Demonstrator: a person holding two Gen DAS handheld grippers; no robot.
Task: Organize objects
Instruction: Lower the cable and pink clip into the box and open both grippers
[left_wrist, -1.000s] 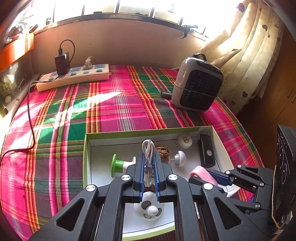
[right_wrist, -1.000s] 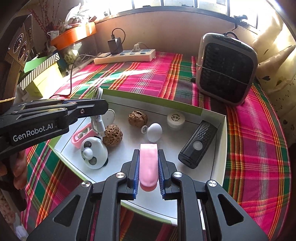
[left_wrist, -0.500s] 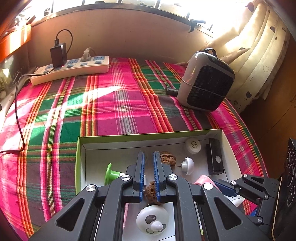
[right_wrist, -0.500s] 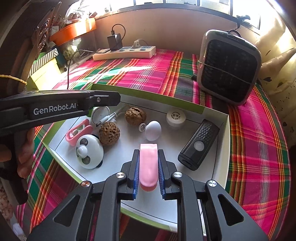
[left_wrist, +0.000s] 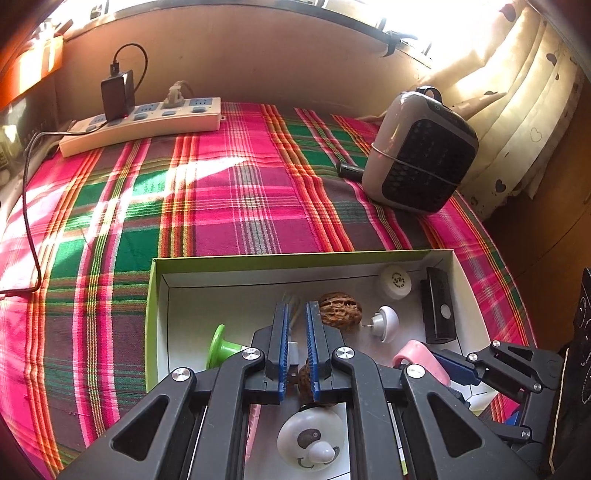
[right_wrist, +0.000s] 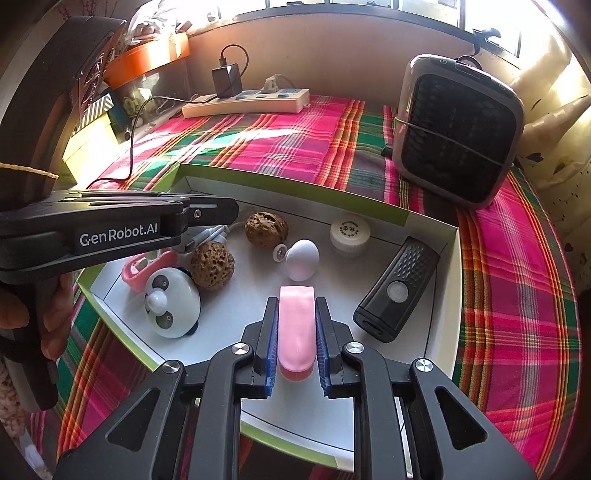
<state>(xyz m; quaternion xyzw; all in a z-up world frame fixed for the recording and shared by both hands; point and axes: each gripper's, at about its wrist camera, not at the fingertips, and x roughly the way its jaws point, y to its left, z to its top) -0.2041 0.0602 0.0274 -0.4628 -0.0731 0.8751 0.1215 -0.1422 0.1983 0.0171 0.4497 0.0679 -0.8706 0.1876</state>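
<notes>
R gripper (right_wrist: 295, 325) is clamped on a pink oblong piece (right_wrist: 296, 328), held over the near part of a shallow white box w/ green rim (right_wrist: 291, 181). L gripper (left_wrist: 295, 334), side marked "GenRobot.AI", has jaws closed; whether a thin whitish item low between the pads is pinched, can't tell. Under it in the box: white cable bundle (right_wrist: 208, 234) and pink clip (right_wrist: 147, 267). Just left of the R gripper's tips sit a panda-face toy (right_wrist: 171, 304) and walnut (right_wrist: 212, 264); ahead, a white knob (right_wrist: 302, 258), 2nd walnut (right_wrist: 266, 229) and round white cap (right_wrist: 349, 232) w/ unreadable print. Right: black remote-like unit (right_wrist: 397, 293). Beyond the box, on plaid cloth (right_wrist: 295, 140): power strip (right_wrist: 245, 103), small heater (right_wrist: 458, 133).
</notes>
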